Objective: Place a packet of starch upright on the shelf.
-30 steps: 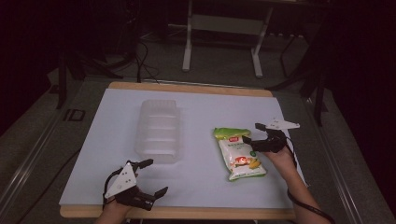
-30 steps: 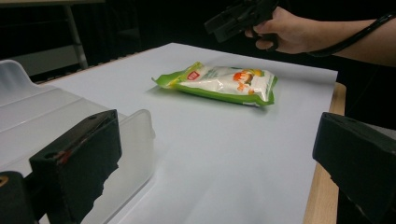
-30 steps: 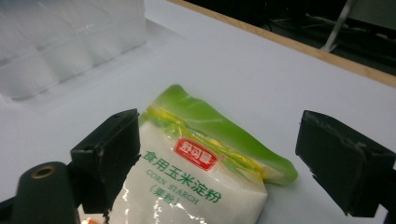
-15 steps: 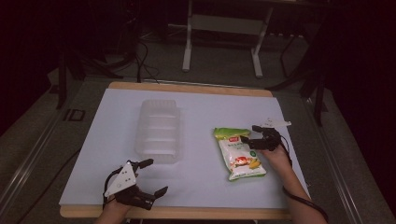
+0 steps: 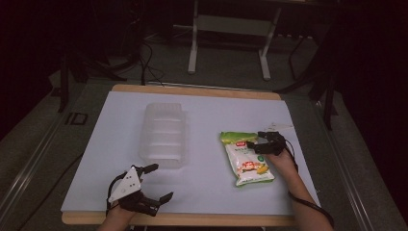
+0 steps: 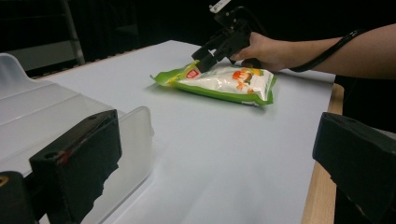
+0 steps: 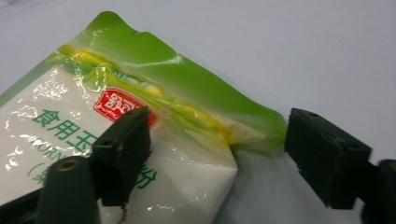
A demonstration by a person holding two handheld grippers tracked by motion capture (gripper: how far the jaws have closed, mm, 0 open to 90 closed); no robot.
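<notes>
A green and white snack bag (image 5: 248,162) lies flat on the white table (image 5: 216,110), right of centre. My right gripper (image 5: 255,141) is low at the bag's far right corner. In the right gripper view its jaws (image 7: 224,144) straddle that green corner (image 7: 252,126), one jaw over the bag's printed face (image 7: 70,116), the other over bare table. The jaws have just been closing a little but stand open, not pinching. My left gripper (image 5: 159,183) rests open near the front left edge, nothing between its jaws (image 6: 215,158). The left gripper view shows the bag (image 6: 229,84) and the right gripper (image 6: 203,60) farther off.
A clear plastic container (image 5: 163,134) lies left of centre, just beyond my left gripper, and its rim (image 6: 140,126) sits close to the left jaw. The wooden table edge (image 5: 192,219) runs along the front. Dark floor, cables and a stand's legs (image 5: 228,43) lie behind the table.
My right gripper has sunk toward the table and shifted slightly left onto the bag's far corner. The left gripper, the bag and the container have stayed where they were.
</notes>
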